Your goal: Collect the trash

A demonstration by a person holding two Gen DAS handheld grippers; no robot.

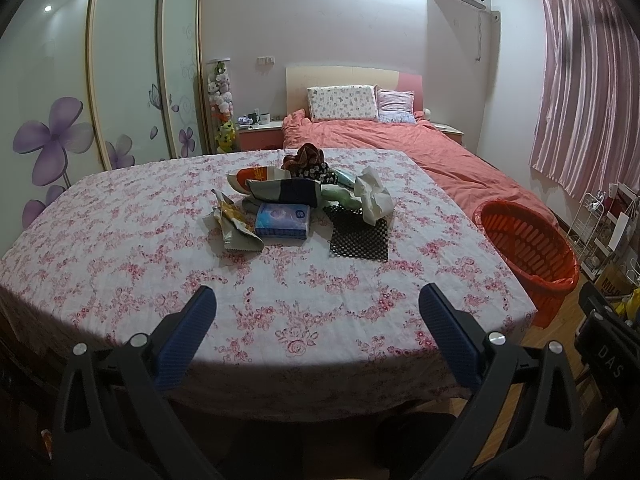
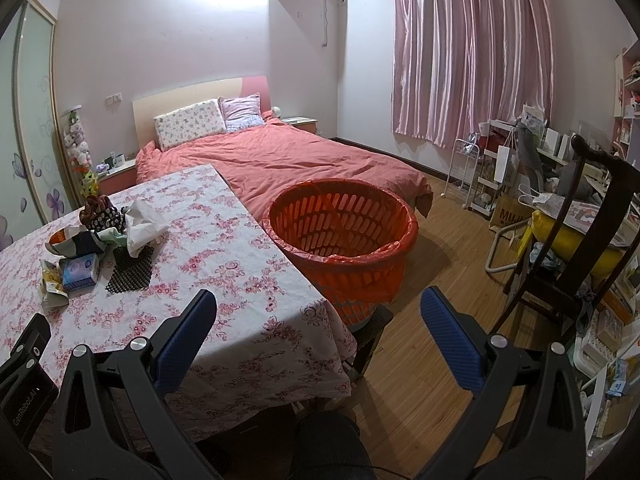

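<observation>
Looks like the very start of the job here; nothing has been picked up yet. The left gripper hangs over the near edge of the bench with its fingers spread wide and nothing between them; the right gripper is the same story, released and empty, sitting off the bench's right corner and pointed more toward the orange basket.

The trash is all bunched together near the middle-far part of the bench, well apart from both grippers; there's a crinkled snack wrapper on the left of the pile, a blue tissue pack just beside it, a black mesh mat, a crumpled white tissue lying partly on the mat, plus a bag and some dark fabric behind; what exactly the greenish bits at the back are is hard to tell from this far. The basket stands just beside the bench's right edge, lined with a red bag, and seems empty.

So the step in hand is the first reach; the next move probably calls for one gripper going forward to the pile, and the white tissue or the wrapper looks like the easiest first grab; both are light and floppy, so the pinch should land on a bunched part; then carry it right to the basket.
</observation>
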